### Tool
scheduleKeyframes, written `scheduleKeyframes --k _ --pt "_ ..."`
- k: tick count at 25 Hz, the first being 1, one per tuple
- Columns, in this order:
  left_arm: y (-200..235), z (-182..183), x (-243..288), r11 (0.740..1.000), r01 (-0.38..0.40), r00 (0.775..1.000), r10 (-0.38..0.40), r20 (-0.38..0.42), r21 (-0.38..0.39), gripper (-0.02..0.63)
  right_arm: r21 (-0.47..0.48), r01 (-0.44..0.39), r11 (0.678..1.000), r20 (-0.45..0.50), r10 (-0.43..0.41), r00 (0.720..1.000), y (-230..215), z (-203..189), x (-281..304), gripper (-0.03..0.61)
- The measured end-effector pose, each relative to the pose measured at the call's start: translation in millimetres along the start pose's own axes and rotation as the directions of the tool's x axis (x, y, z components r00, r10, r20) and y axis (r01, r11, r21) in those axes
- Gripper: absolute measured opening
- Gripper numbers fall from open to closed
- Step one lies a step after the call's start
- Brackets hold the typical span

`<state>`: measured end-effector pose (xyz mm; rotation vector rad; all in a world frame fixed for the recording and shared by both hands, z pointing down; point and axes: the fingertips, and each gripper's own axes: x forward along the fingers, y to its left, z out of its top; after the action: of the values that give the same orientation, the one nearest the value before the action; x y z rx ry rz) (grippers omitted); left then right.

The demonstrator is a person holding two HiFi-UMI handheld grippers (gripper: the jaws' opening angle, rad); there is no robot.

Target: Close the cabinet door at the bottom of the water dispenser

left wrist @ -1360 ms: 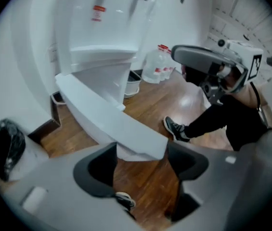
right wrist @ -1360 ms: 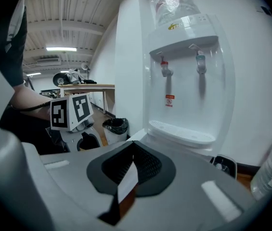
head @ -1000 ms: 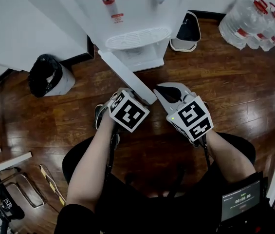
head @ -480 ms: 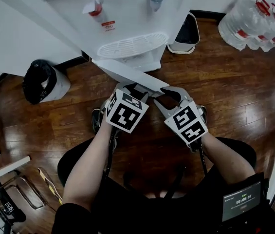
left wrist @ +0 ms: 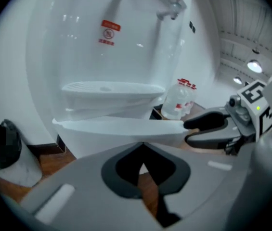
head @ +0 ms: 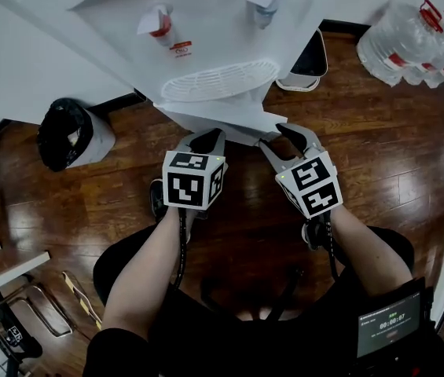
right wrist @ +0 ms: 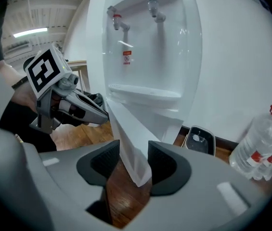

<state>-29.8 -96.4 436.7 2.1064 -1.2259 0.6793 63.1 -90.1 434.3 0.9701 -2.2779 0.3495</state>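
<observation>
The door (head: 229,121) stands ajar, its free edge between the right tongs (right wrist: 133,160), which have just been opening, and just ahead of the shut left tongs (left wrist: 143,147); probably it needs pushing flush.

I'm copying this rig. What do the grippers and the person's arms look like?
Both the left gripper and right gripper have pale grey bodies, black pads, each topped by a white cube with black square markers. A black cable trails along each forearm. Short dark sleeves. The right's jaws have just been opening, the cabinet door edge between them.
</observation>
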Motion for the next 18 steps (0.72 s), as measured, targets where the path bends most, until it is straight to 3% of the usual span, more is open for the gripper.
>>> scheduleKeyframes --k 3,7,10,13,16,17,18 --pt "7 0 3 0.999 -0.041 0.999 0.041 0.019 -0.003 0.02 -0.008 0.018 1.0 0.0 -0.018 1.0 -5 1 3 0.189" --pt "17 -11 15 0.994 -0.106 0.994 0.106 -0.028 0.018 0.02 -0.032 0.051 0.998 0.003 -0.051 0.999 -14 8 9 0.198" --pt "22 -13 23 0.993 -0.073 0.997 0.071 -0.028 -0.088 0.055 -0.019 0.064 0.998 0.012 -0.064 0.998 -23 15 15 0.201" --pt "23 -3 28 0.977 -0.032 0.999 0.038 0.023 -0.209 0.021 -0.016 0.073 0.997 0.017 -0.073 0.997 -35 17 21 0.199" --pt "29 11 32 0.97 -0.05 0.995 0.069 0.071 -0.239 0.021 -0.001 0.062 0.998 0.017 -0.062 0.998 -44 16 27 0.199" --pt "30 16 34 0.969 -0.056 0.993 0.08 0.087 -0.242 0.036 0.015 0.063 0.998 0.022 -0.063 0.998 -47 17 27 0.198" --pt "31 19 35 0.967 -0.063 0.991 0.089 0.096 -0.246 0.09 0.035 0.078 0.996 0.026 -0.079 0.997 -51 17 25 0.199"
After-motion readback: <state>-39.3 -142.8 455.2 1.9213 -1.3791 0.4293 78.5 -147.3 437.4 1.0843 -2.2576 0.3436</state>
